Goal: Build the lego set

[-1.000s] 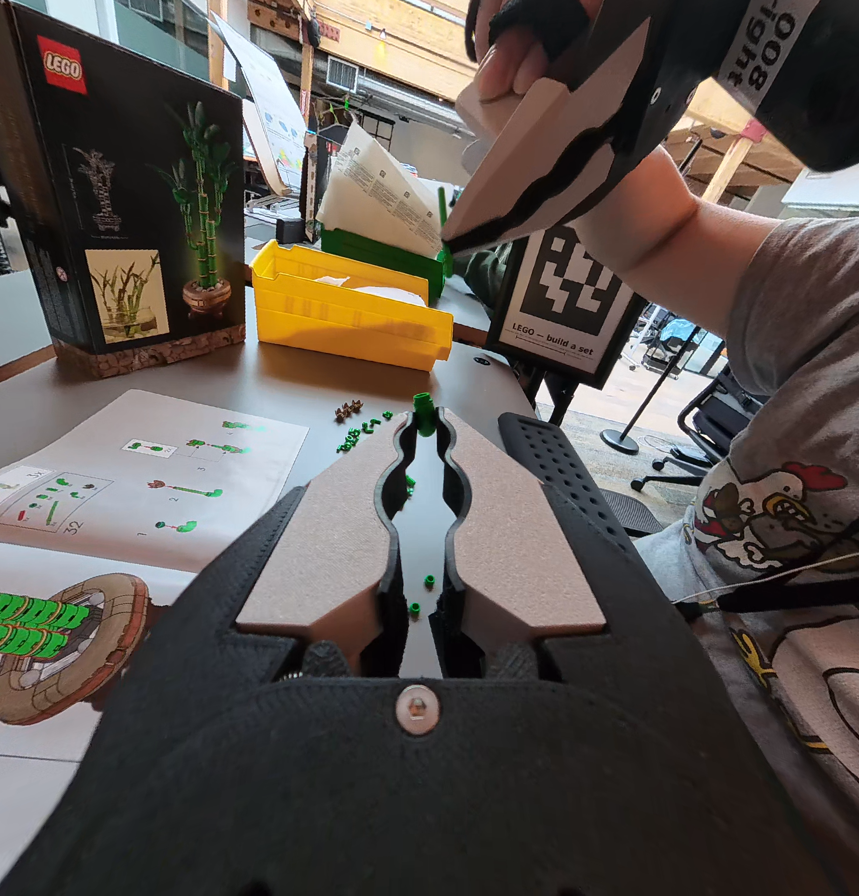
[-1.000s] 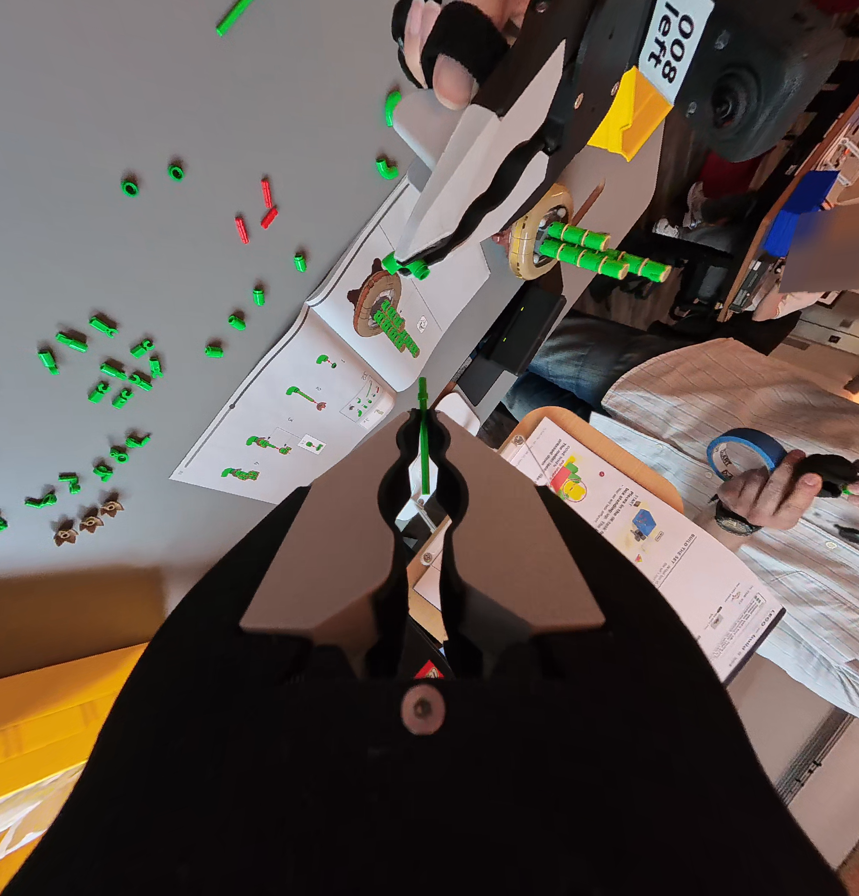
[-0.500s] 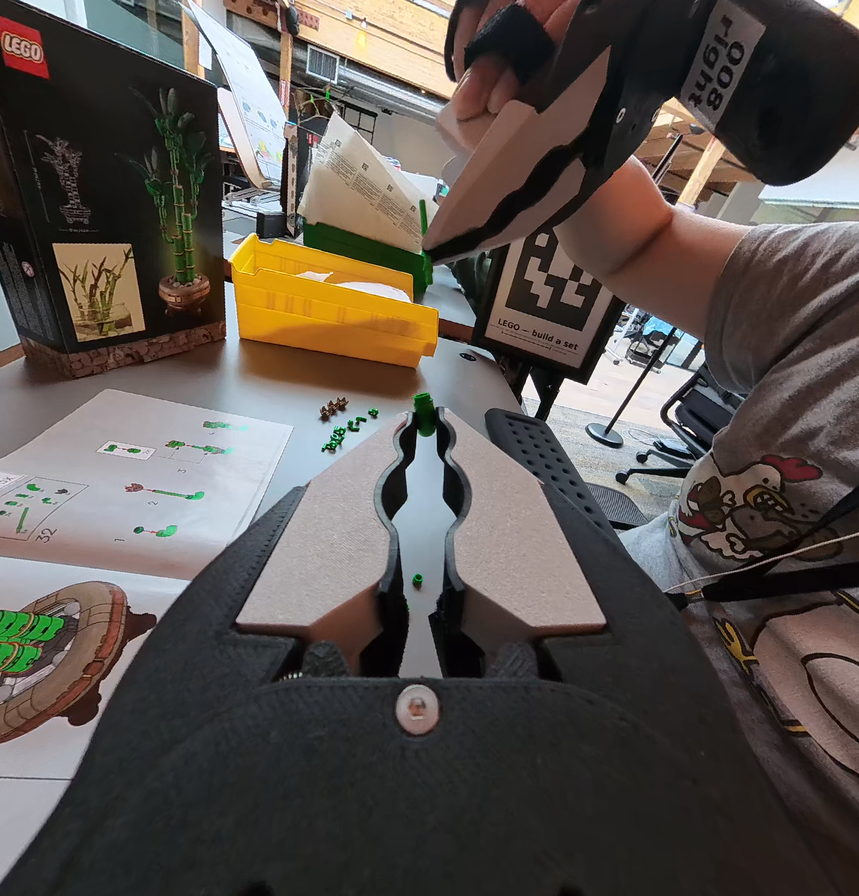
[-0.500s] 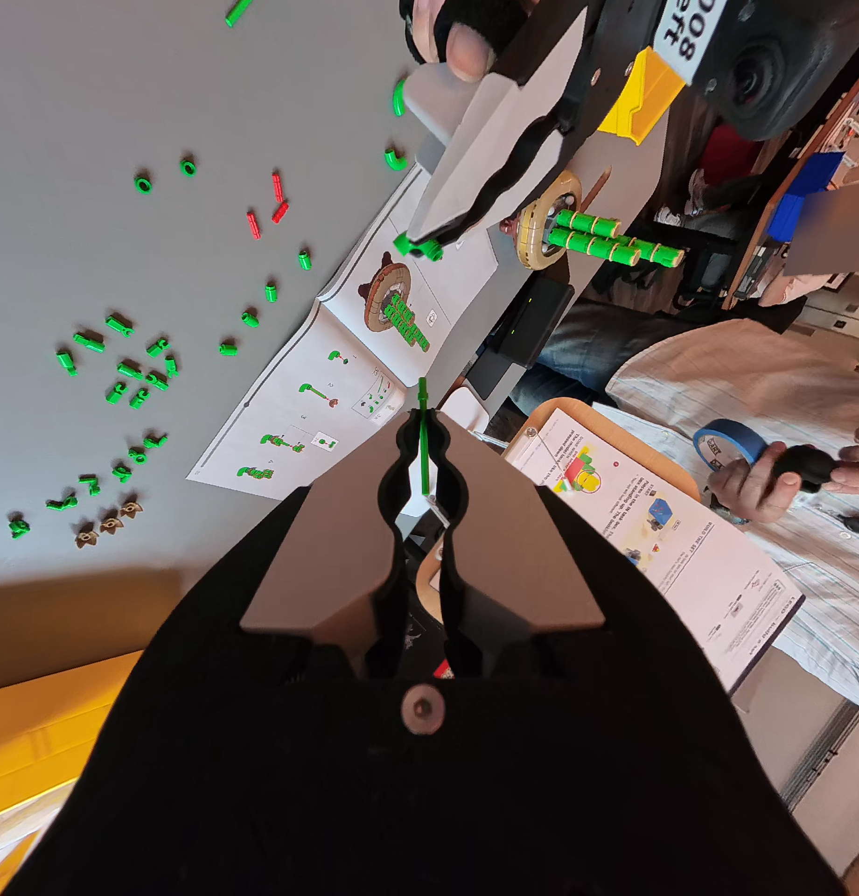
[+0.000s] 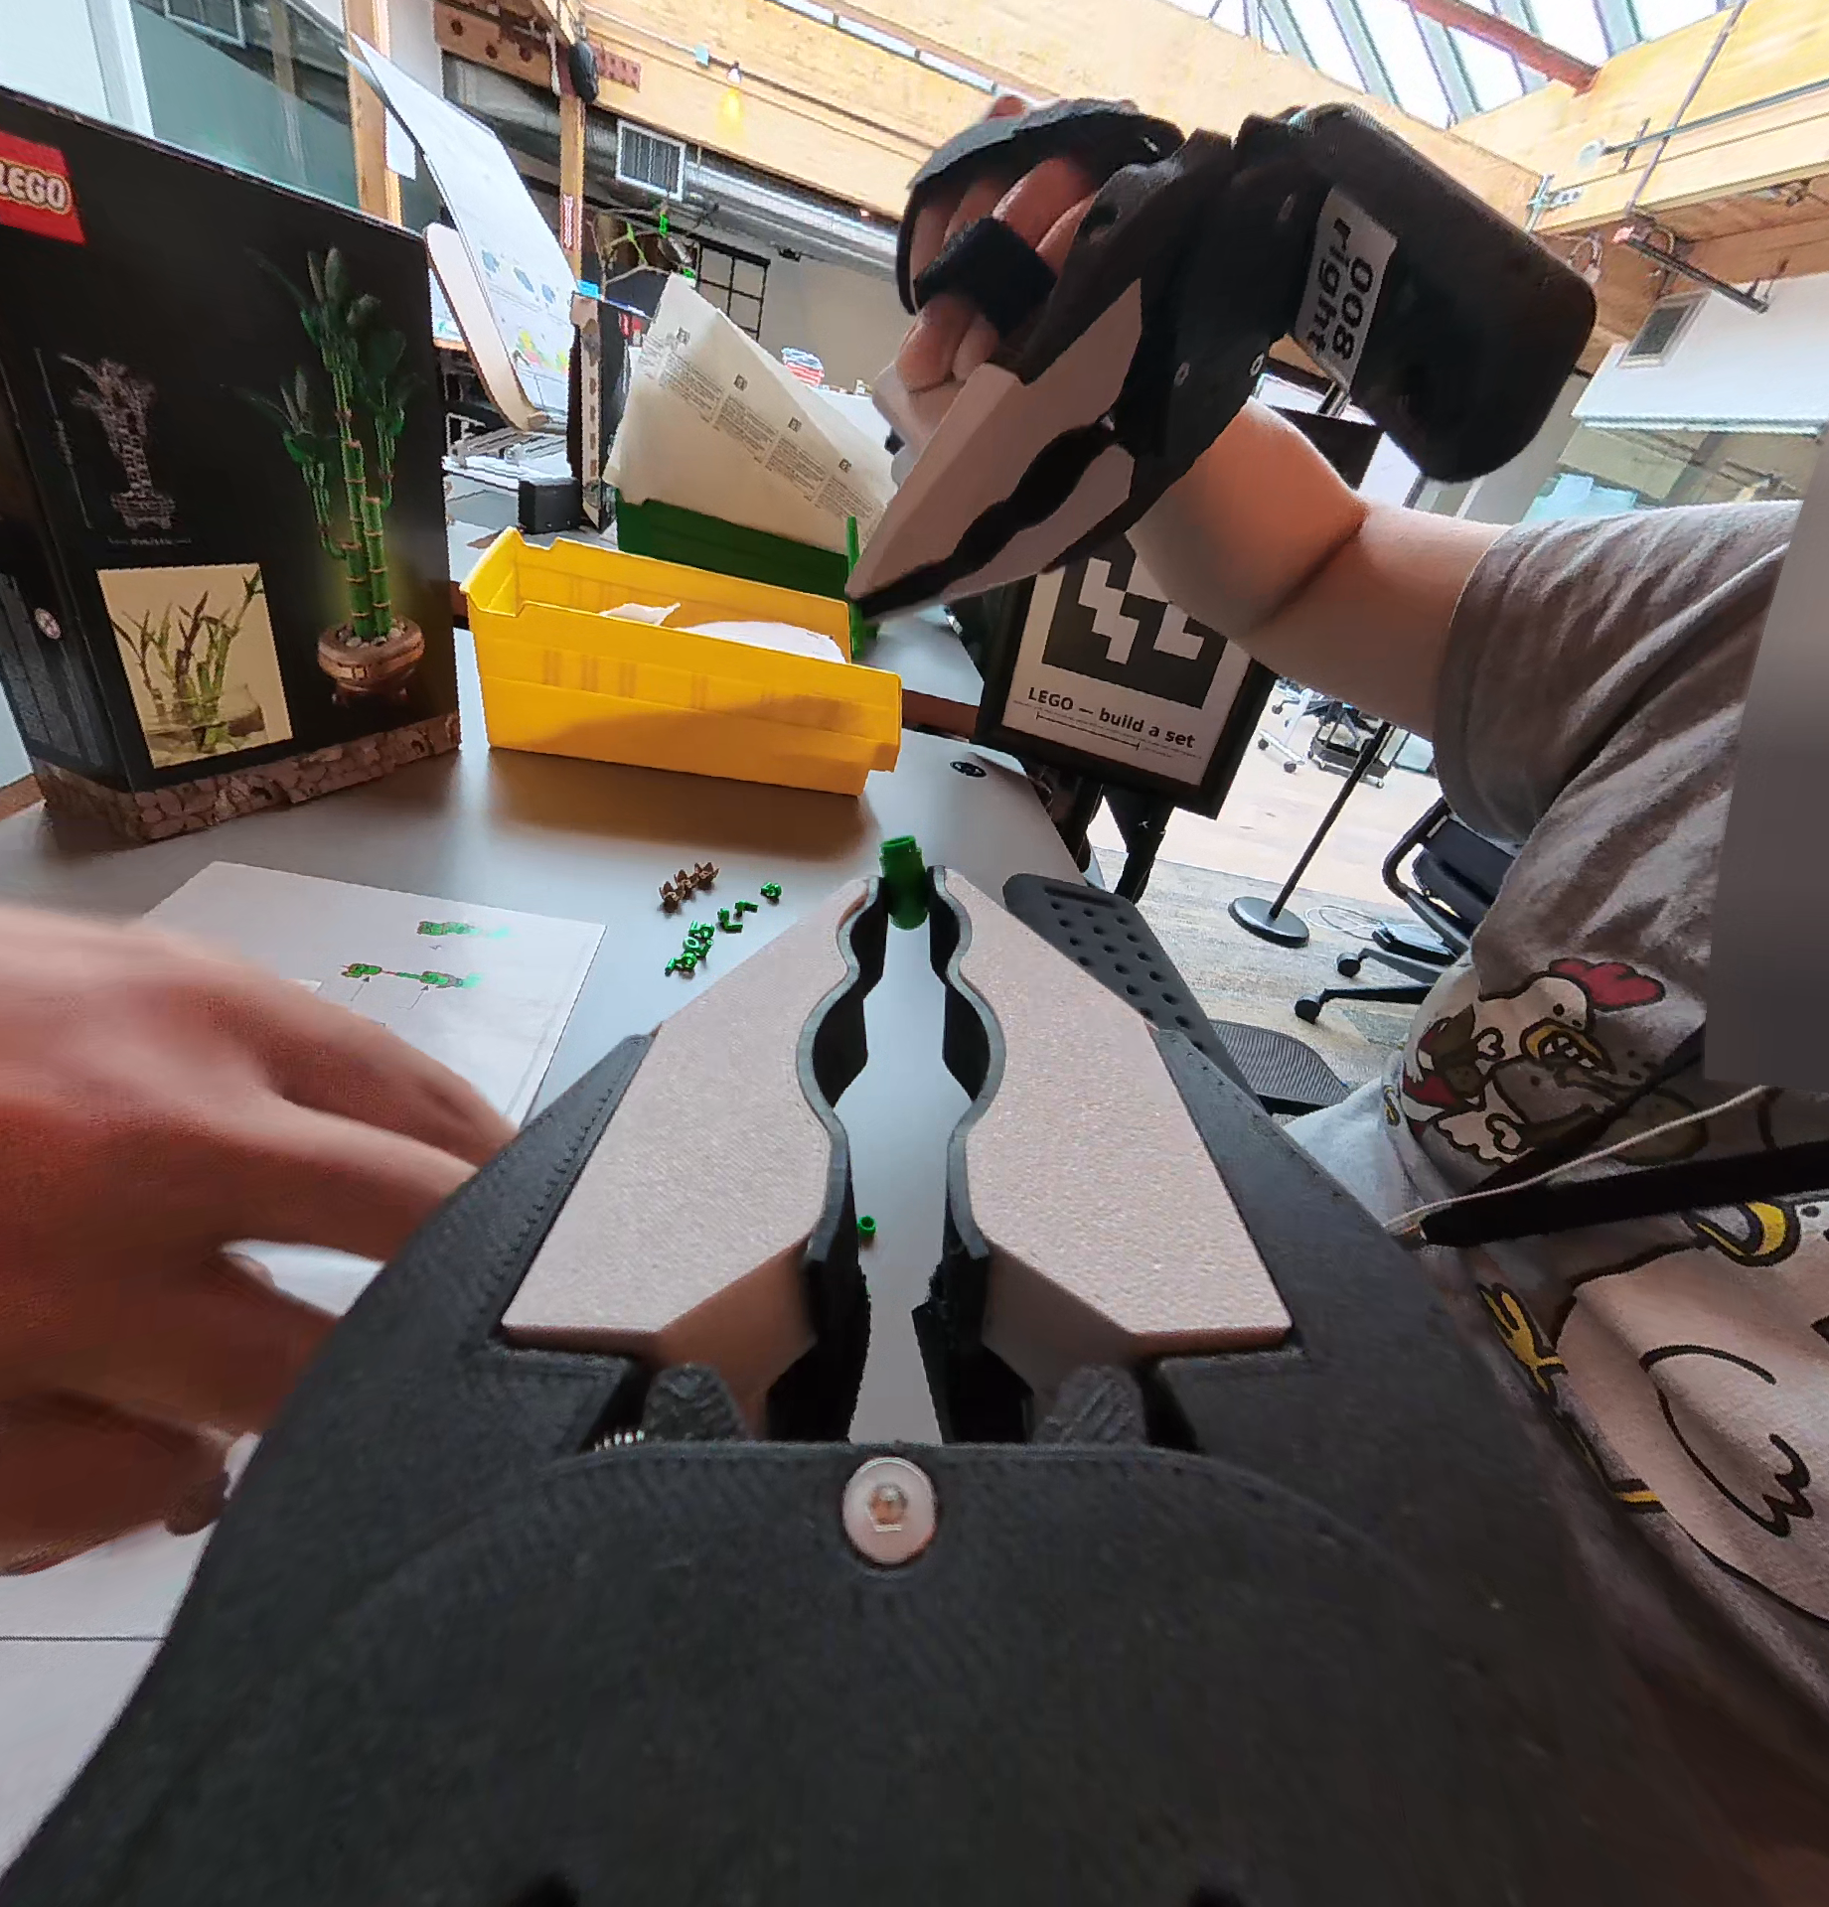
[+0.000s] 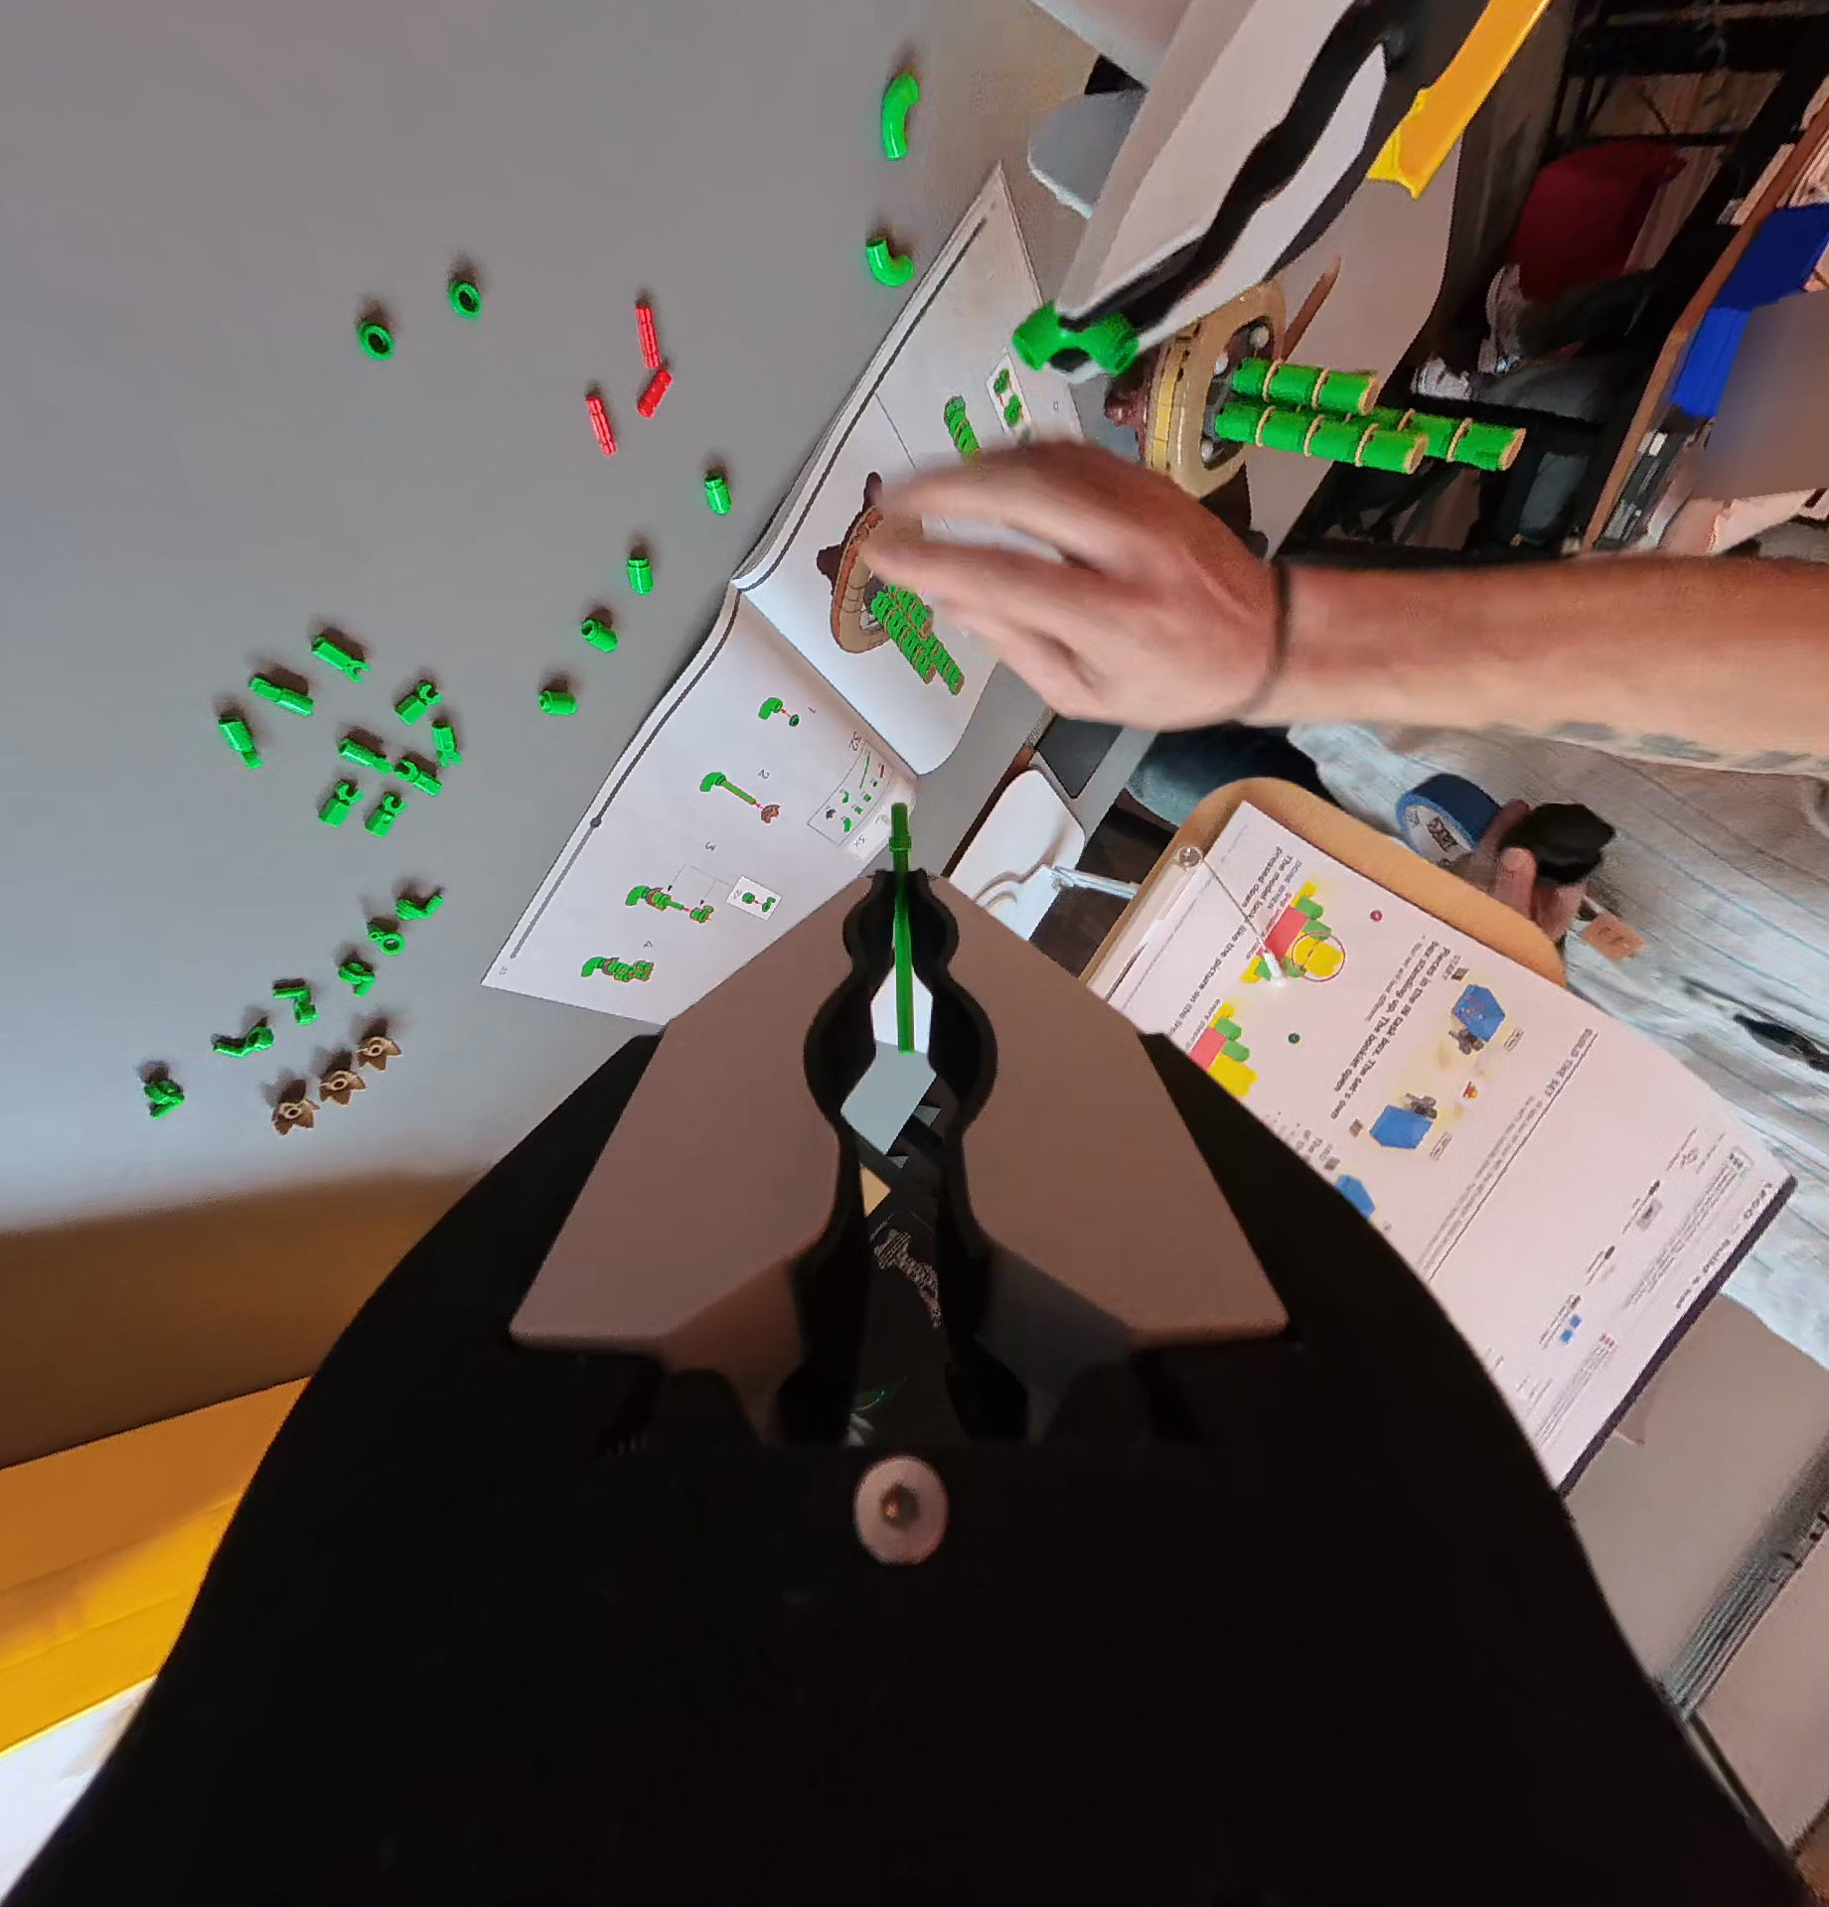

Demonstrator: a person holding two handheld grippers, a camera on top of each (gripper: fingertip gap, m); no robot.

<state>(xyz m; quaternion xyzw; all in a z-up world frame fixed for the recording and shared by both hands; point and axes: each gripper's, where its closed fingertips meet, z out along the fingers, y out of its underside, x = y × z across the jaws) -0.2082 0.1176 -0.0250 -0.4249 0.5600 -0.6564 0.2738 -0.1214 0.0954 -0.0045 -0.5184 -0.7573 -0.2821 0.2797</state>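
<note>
The left tool (image 5: pixel 902 896) pinches a small green cylinder piece (image 5: pixel 901 869) at its tips above the grey counter (image 5: pixel 538 826), near a yellow bin (image 5: pixel 672 691), while a blurred bare hand (image 5: pixel 167 1156) reaches in beside it. The right tool (image 6: pixel 900 887) is pressed together on a thin green rod (image 6: pixel 901 929), over the open instruction booklet (image 6: pixel 724 826) and loose green pieces (image 6: pixel 363 753) on the counter.
</note>
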